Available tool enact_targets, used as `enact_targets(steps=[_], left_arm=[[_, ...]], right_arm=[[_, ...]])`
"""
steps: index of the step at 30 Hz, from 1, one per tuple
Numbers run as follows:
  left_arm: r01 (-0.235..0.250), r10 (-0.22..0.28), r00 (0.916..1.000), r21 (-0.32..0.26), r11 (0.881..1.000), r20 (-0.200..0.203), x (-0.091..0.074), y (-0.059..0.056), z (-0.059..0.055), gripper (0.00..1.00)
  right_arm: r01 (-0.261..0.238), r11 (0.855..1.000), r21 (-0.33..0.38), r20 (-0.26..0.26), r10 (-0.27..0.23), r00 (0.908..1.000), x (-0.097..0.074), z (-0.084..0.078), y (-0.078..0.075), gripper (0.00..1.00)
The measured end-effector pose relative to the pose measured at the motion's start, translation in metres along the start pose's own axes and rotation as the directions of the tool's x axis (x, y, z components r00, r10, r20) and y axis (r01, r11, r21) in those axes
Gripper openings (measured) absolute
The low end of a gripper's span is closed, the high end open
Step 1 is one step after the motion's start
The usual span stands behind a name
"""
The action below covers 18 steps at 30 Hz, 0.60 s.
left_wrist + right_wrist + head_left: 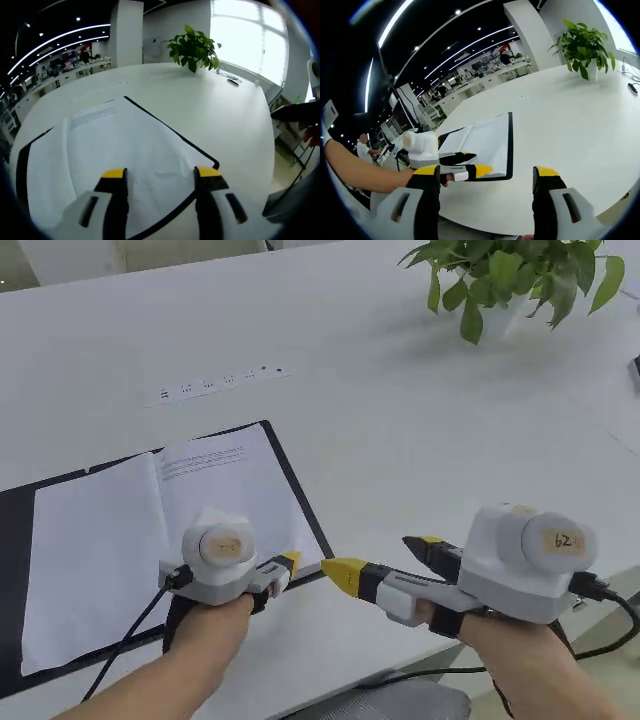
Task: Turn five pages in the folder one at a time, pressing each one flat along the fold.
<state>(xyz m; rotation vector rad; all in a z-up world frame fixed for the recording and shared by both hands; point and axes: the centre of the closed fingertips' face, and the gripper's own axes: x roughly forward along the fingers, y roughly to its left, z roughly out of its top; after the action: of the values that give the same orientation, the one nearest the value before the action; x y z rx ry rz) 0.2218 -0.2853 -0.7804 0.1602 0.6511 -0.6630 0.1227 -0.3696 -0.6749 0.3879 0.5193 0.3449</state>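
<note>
Lying open on the white bench (pixel 400 420), the black folder (pixel 12 570) is showing white pages (pixel 95 560). The left claw (pixel 160 172) is hovering spread over its near right corner; the right claw (pixel 490 171), also spread, is hanging just beside it. A potted plant (pixel 510 275) is standing far beyond.

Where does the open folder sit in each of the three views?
Head view: folder at lower left.
Left gripper view: folder from centre to lower left.
Right gripper view: folder just left of centre.
Shared landmark: potted plant, far beyond the folder.
</note>
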Motion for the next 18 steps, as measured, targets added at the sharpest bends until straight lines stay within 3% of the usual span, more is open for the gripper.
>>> enact_targets(steps=[1, 2, 6, 10, 18], left_arm=[[-0.009, 0.009, 0.9999, 0.002, 1.0, -0.007, 0.0, 0.001, -0.003, 0.51], [-0.018, 0.018, 0.9997, 0.033, 0.999, 0.019, 0.001, 0.001, 0.0, 0.49], [-0.021, 0.02, 0.9993, 0.03, 0.999, 0.031, 0.001, 0.002, 0.0, 0.46], [-0.014, 0.012, 0.998, 0.032, 0.999, 0.062, -0.001, 0.01, -0.001, 0.39], [0.012, -0.016, 0.9947, 0.046, 0.999, 0.102, 0.001, 0.011, 0.0, 0.27]], right_arm=[[-0.001, 1.0, 0.002, -0.001, 0.001, 1.0, 0.0, 0.0, 0.0, 0.75], [-0.003, 1.0, 0.004, -0.003, 0.003, 1.0, 0.0, -0.001, 0.0, 0.75], [-0.004, 1.0, 0.012, -0.001, 0.004, 1.0, 0.002, -0.001, -0.002, 0.74], [-0.008, 1.0, 0.015, -0.005, 0.008, 1.0, 0.005, 0.0, -0.003, 0.74], [-0.03, 0.999, 0.019, -0.012, 0.03, 0.9995, 0.016, 0.0, -0.003, 0.73]])
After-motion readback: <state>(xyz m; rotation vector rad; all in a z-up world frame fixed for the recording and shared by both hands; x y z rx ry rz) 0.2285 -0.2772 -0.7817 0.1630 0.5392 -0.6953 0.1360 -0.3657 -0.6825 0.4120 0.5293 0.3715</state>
